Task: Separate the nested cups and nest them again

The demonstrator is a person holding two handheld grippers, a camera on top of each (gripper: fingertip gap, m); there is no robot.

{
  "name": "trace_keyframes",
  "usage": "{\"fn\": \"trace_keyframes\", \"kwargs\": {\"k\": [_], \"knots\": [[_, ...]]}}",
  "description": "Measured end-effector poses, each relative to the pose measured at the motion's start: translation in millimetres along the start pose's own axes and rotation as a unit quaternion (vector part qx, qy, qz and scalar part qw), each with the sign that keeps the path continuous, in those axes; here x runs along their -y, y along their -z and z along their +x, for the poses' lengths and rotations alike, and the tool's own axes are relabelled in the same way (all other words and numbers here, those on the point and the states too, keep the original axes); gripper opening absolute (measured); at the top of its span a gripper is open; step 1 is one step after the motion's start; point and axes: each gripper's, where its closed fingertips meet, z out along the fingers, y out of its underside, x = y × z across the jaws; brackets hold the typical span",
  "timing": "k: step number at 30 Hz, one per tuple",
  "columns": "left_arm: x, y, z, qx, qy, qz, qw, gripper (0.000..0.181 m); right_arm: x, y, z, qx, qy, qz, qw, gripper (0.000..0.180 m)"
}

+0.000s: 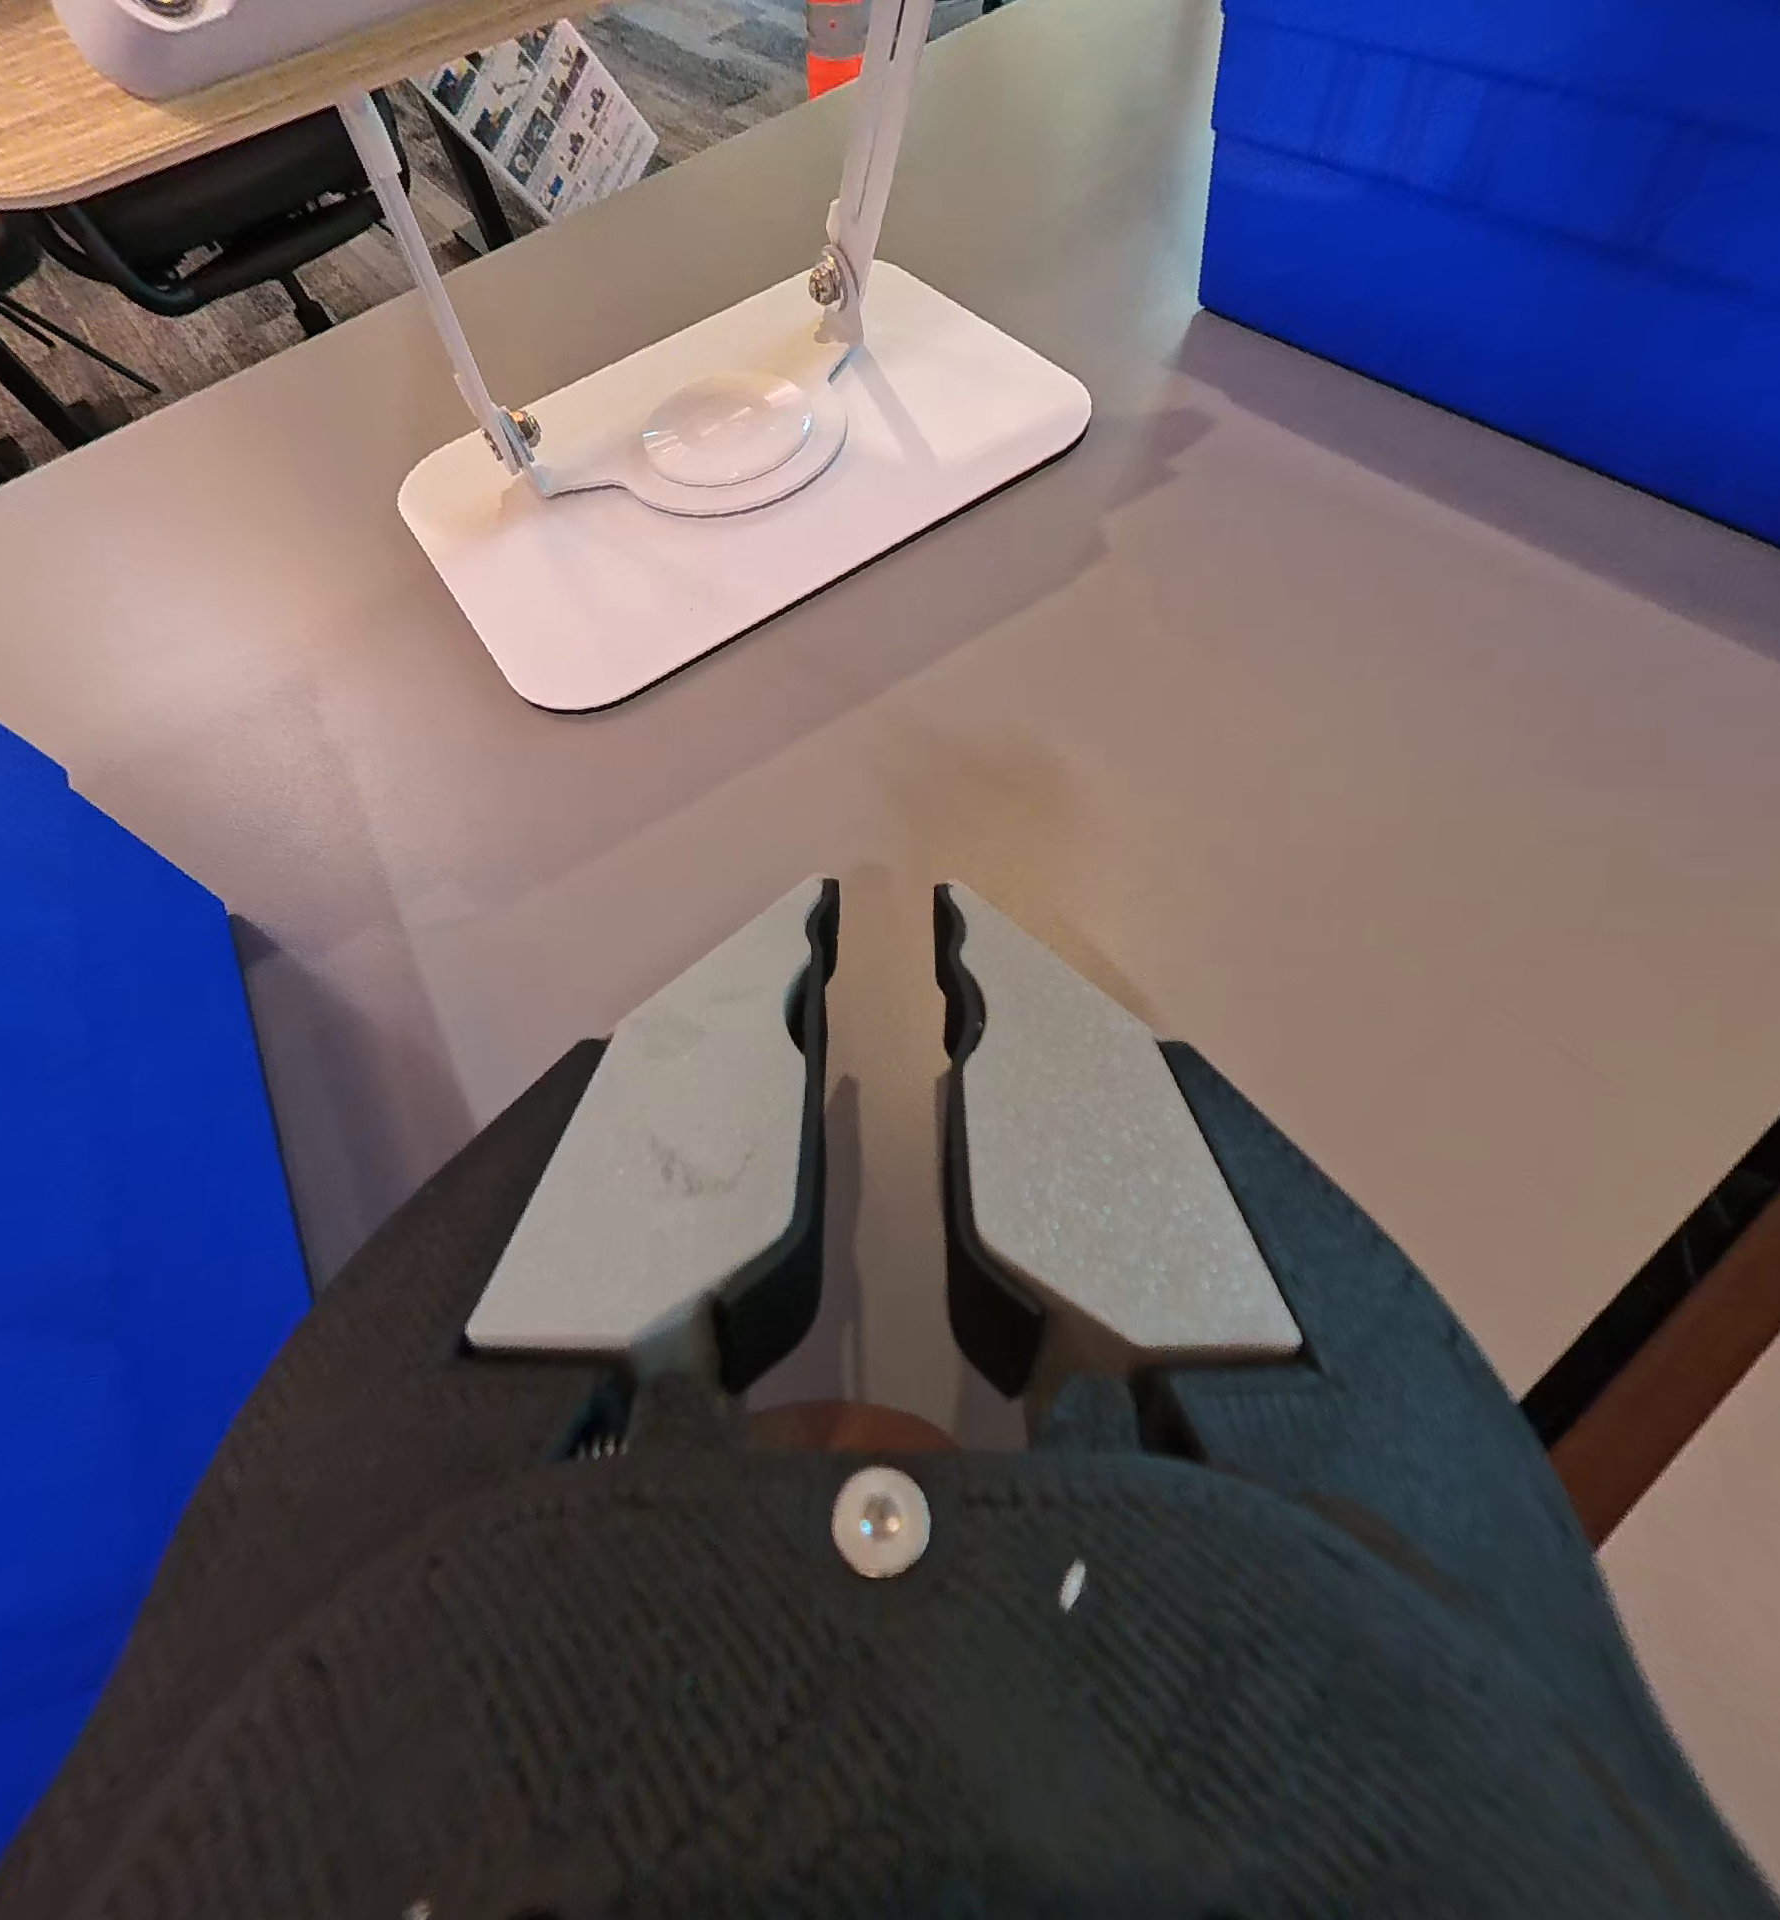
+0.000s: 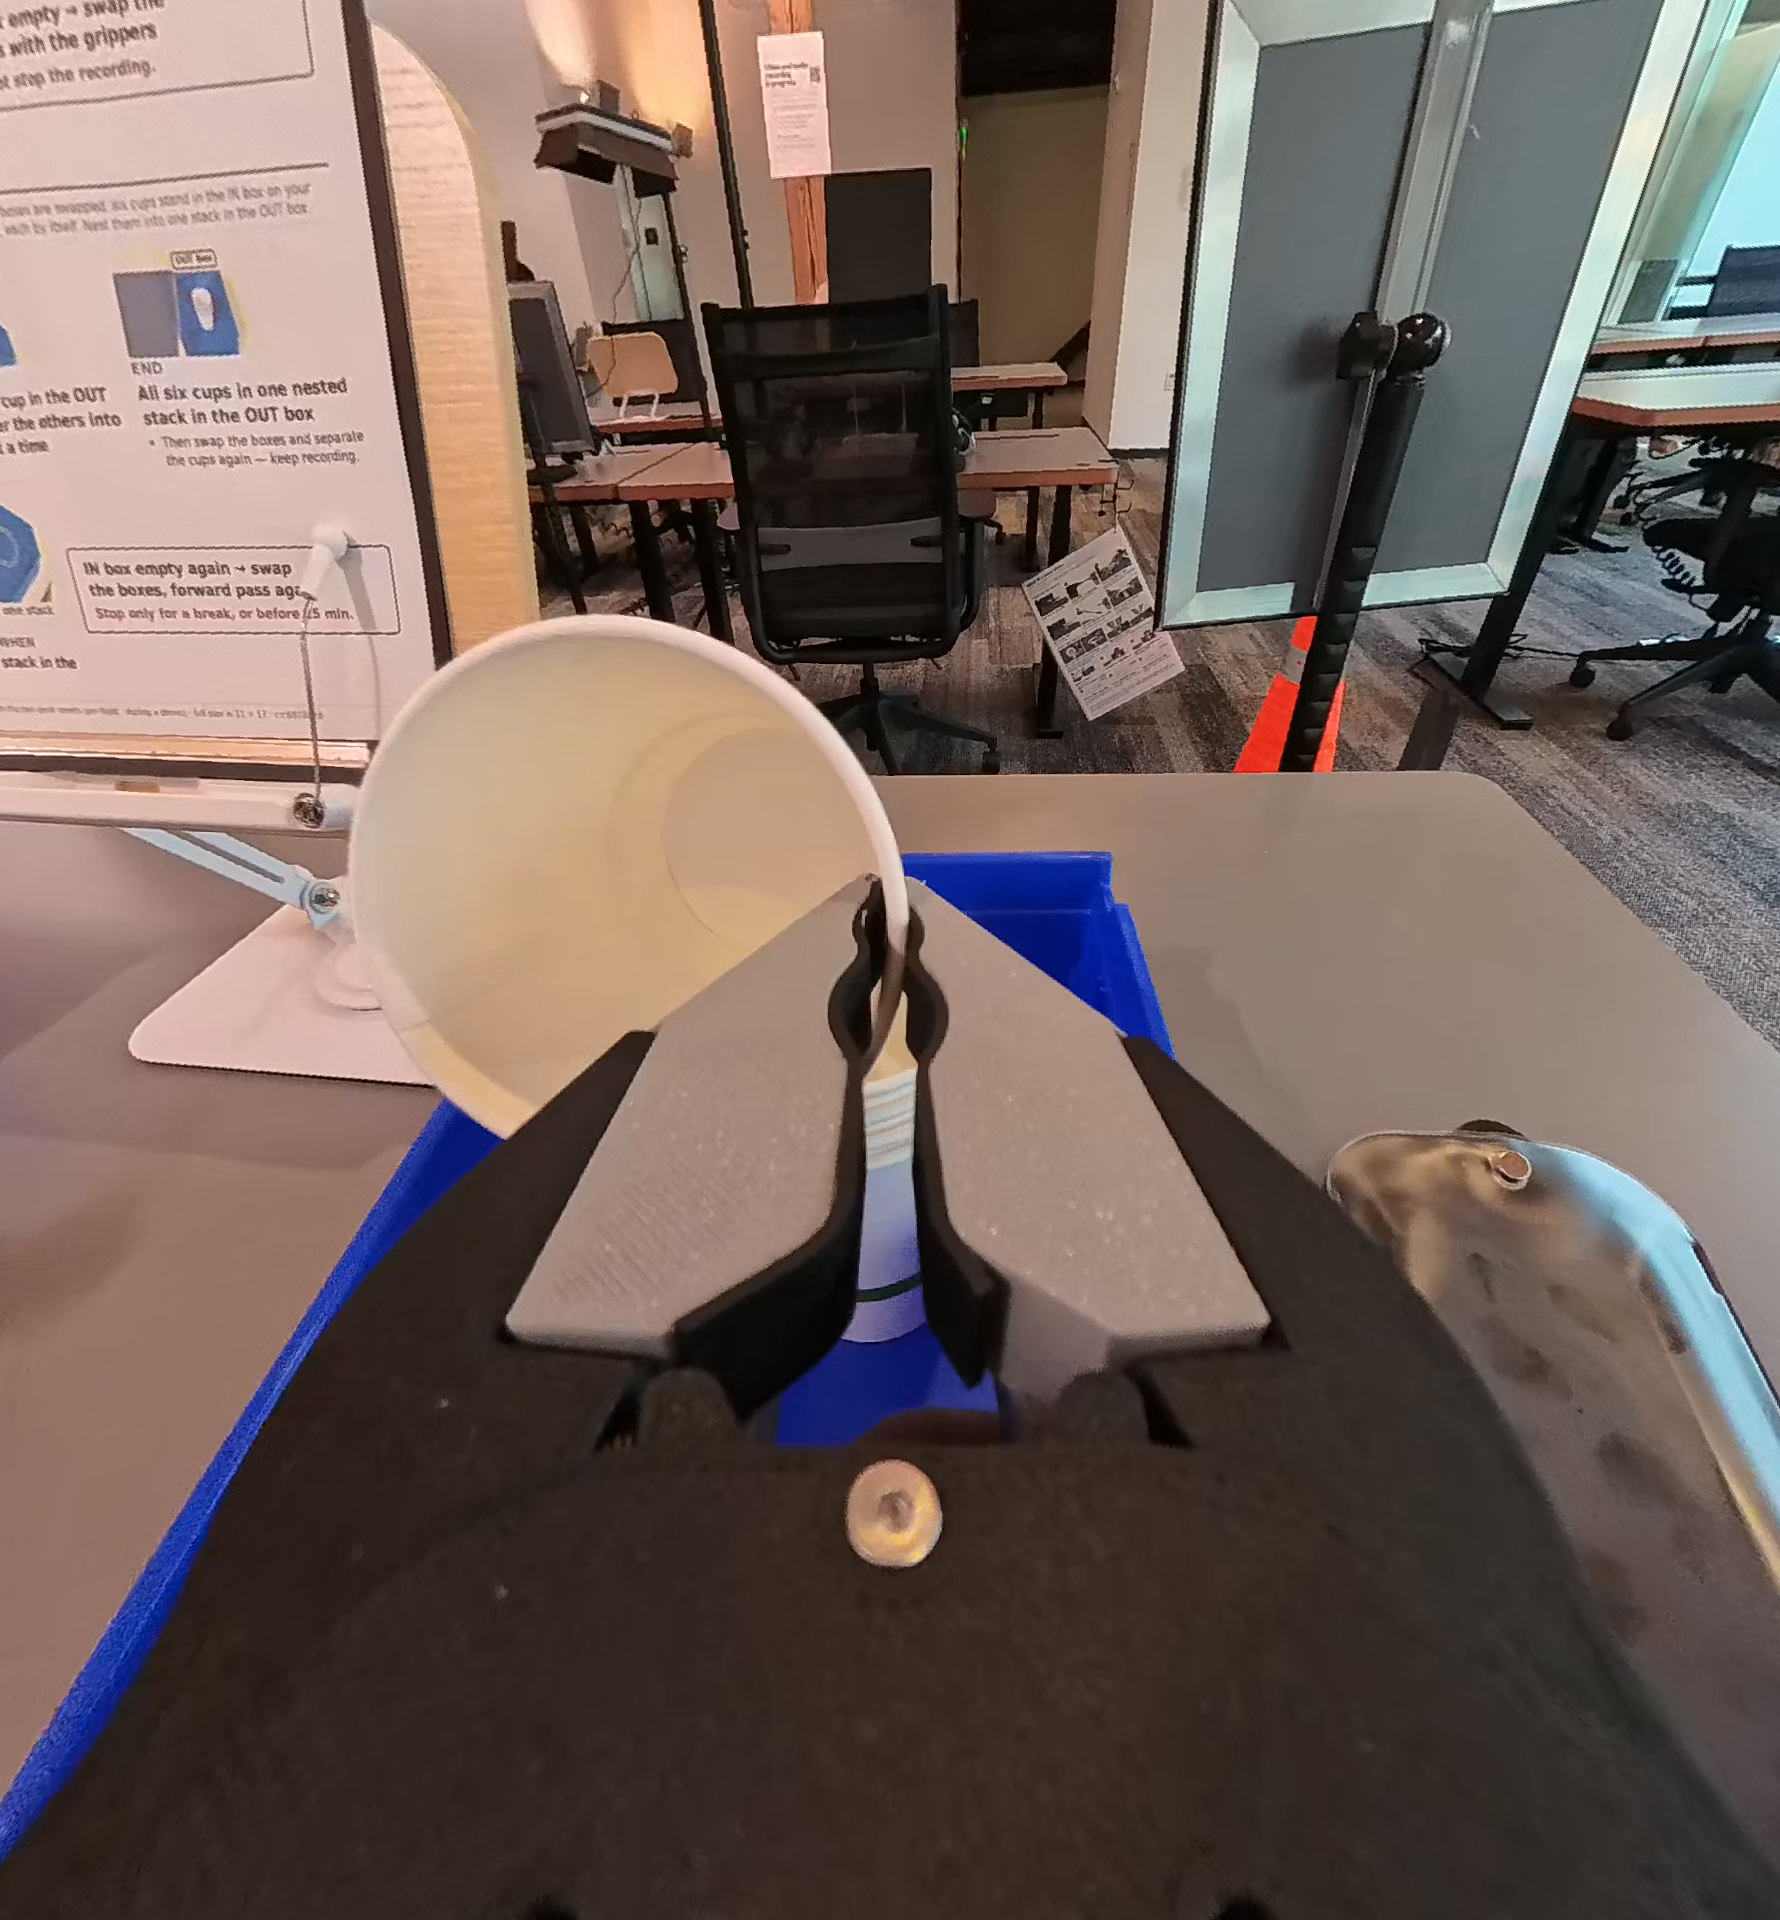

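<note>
In the right wrist view my right gripper [image 2: 888,914] is shut on the rim of a white paper cup [image 2: 574,831]. The cup is tilted, with its mouth towards the camera, and is held above a blue box [image 2: 1031,904]. Through the gap between the fingers a nested stack of white cups [image 2: 891,1164] shows below, with several rims on top of each other, inside that box. In the left wrist view my left gripper [image 1: 886,894] is open a little and empty, low over the grey table [image 1: 1281,779]. No cup shows in that view.
A white stand base [image 1: 740,488] sits on the table ahead of the left gripper and also shows in the right wrist view [image 2: 242,1008], carrying an instruction board [image 2: 138,364]. Blue boxes stand at far right [image 1: 1540,260] and near left [image 1: 65,1143]. Office chairs and desks lie beyond the table. The tips of one gripper are about 40 cm away from the tips of the other.
</note>
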Motion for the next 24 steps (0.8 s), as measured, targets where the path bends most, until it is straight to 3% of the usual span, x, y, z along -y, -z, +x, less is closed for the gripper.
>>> {"fn": "trace_keyframes", "kwargs": {"k": [18,24], "knots": [[1,0,1,-0.001,0.000,0.002,1.000,0.016,4,4,3,-0.017,0.013,0.006,1.000,0.000],[2,1,3,-0.005,0.000,0.004,1.000,0.016,-4,0,13,-0.031,0.029,-0.027,0.999,0.000]]}}
